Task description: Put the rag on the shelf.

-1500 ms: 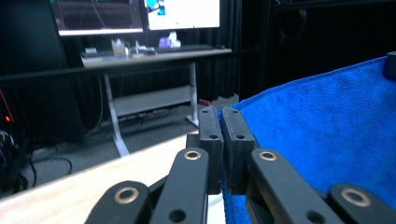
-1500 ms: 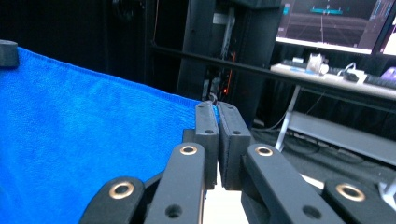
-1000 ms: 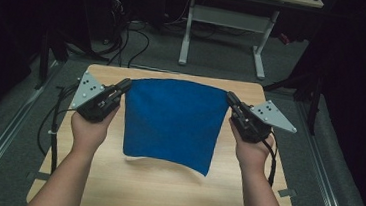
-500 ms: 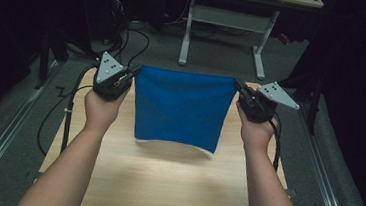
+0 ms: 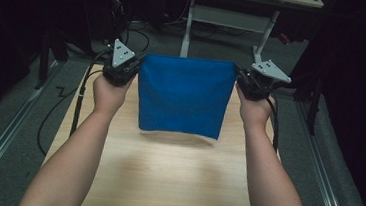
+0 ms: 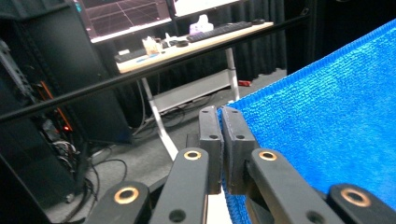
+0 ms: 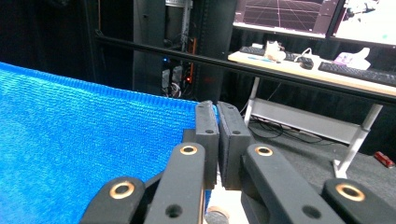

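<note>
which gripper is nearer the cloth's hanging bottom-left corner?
Left. The left gripper clamps the blue cloth at the top corner directly above it; the right gripper clamps the opposite top corner.

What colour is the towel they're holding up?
The towel is plain bright blue, clearest in the high view.

We see a light wooden desk (image 5: 164, 176) on grey carpeted floor (image 5: 29, 119). Far beyond stands a white-legged workbench (image 7: 327, 70) carrying black keyboards (image 7: 359, 72) beneath lit monitors (image 7: 285, 14), black cables (image 6: 100, 170) trailing below.
</note>
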The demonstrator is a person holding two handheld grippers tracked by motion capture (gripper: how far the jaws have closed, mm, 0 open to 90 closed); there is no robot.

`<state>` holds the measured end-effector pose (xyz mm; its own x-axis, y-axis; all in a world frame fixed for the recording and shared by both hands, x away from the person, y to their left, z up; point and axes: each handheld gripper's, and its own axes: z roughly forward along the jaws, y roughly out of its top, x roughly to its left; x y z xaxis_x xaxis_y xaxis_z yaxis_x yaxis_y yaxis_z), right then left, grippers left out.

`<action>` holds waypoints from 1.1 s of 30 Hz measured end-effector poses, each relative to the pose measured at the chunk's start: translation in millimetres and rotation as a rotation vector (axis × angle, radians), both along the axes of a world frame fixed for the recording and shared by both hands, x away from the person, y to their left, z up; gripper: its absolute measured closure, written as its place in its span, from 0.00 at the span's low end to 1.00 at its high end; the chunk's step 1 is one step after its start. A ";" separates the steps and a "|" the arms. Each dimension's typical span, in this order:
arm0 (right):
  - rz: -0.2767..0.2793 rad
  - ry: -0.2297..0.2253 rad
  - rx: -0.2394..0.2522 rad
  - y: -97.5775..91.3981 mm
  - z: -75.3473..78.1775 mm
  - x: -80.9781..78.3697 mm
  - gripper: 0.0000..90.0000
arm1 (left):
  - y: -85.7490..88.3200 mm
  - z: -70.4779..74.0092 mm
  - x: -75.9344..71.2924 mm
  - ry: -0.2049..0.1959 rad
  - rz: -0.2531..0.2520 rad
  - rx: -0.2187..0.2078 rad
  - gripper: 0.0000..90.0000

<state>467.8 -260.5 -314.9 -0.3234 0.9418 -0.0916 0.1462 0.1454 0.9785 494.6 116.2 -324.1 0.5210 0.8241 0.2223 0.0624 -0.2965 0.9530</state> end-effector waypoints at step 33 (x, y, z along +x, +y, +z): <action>0.048 0.349 0.004 13.0 -145.4 27.9 0.98 | -7.5 -145.5 23.8 0.410 -0.108 0.009 0.97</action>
